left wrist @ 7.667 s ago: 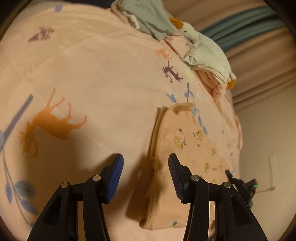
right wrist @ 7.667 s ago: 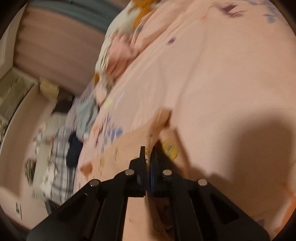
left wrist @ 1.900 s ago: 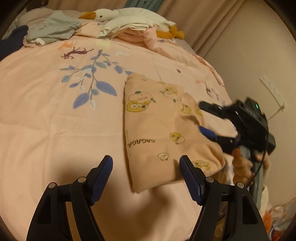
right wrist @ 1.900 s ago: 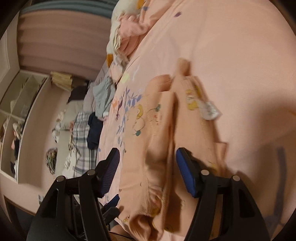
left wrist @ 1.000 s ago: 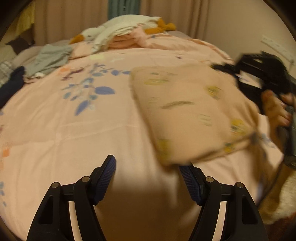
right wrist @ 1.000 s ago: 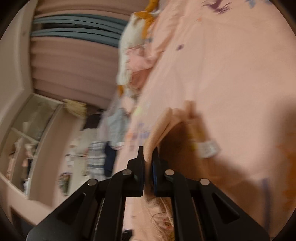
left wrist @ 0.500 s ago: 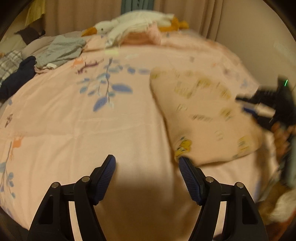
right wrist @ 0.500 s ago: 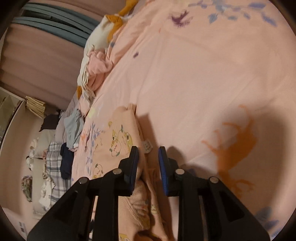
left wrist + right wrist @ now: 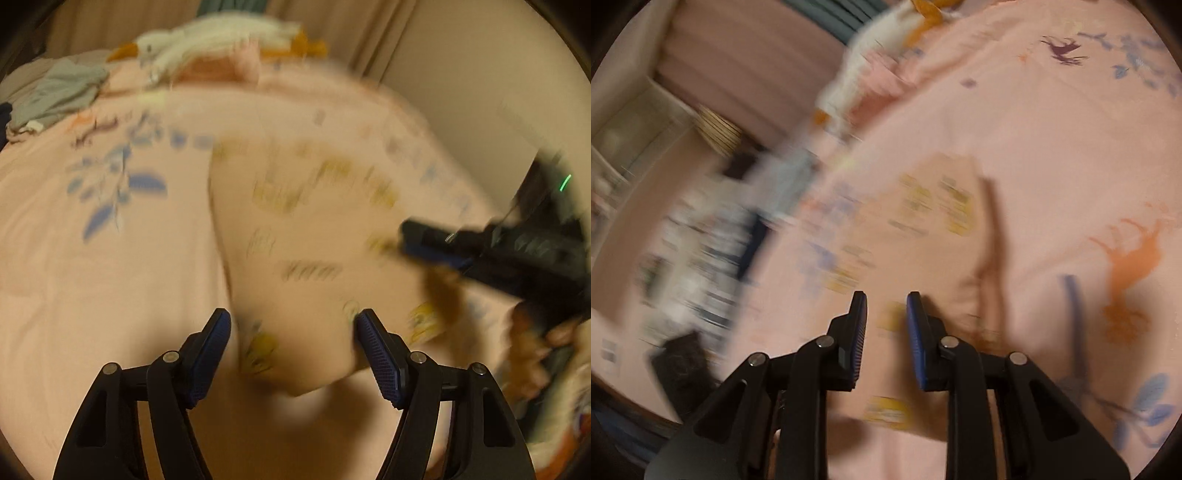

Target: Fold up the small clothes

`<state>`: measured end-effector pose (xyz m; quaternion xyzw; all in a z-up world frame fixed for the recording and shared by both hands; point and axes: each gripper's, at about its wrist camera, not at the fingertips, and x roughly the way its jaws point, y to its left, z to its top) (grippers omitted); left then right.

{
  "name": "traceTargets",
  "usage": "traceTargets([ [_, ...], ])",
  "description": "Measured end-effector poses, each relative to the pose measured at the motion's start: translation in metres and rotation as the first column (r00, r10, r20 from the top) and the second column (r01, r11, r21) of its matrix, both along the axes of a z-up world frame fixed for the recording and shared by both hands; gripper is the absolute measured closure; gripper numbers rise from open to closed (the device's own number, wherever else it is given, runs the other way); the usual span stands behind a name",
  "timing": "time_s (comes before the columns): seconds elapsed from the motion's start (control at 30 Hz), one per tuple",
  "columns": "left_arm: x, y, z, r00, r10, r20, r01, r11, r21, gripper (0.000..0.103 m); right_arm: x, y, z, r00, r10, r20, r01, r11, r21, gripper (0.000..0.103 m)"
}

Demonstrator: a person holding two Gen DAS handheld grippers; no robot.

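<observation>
Now the folded shirt lies just ahead of the left gripper, wide open. Right gripper has just been closing, holding nothing.

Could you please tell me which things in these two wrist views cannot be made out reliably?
- Printed pictures and lettering on the small peach garment: smeared by motion blur in both views.
- Garment's right edge near the right gripper, left wrist view: blurred, so contact is unclear.
- Shelves and checked clothes pile, right wrist view: streaked beyond reading.
- Person's hand: blurred, partly behind the gripper body.
</observation>
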<state>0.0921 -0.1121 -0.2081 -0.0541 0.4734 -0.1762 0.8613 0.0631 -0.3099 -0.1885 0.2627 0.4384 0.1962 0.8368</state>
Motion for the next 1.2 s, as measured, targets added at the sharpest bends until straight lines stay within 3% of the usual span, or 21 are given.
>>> traceTargets([
  [0.03, 0.002, -0.002, -0.007, 1.000, 0.005, -0.014, -0.005, 1.000, 0.020, 0.031, 0.002, 0.001, -0.005, 1.000, 0.009, -0.027, -0.010, 1.000, -0.023, 0.084],
  [0.13, -0.004, -0.009, -0.005, 0.999, 0.009, 0.051, -0.012, 0.999, 0.053, 0.031, 0.002, -0.004, -0.014, 0.998, 0.024, -0.056, -0.024, 1.000, -0.002, 0.085],
  [0.3, -0.003, -0.005, -0.007, 0.997, 0.021, 0.069, -0.023, 1.000, 0.022, 0.029, -0.001, -0.008, -0.020, 0.997, 0.034, -0.065, -0.035, 0.999, -0.005, 0.087],
  [0.47, -0.007, -0.004, -0.008, 0.997, 0.024, 0.073, -0.025, 1.000, 0.013, 0.029, -0.014, 0.002, -0.013, 1.000, 0.023, -0.019, -0.025, 0.993, -0.116, 0.087],
  [0.77, -0.005, 0.008, -0.009, 0.998, 0.051, 0.024, -0.049, 0.995, -0.089, 0.028, -0.020, 0.032, -0.007, 0.995, 0.073, 0.073, -0.037, 0.915, -0.402, 0.083],
  [1.2, -0.001, 0.028, -0.011, 0.997, 0.063, -0.038, -0.070, 0.968, -0.242, 0.028, -0.021, 0.032, -0.006, 0.993, 0.080, 0.088, -0.033, 0.897, -0.440, 0.082],
])
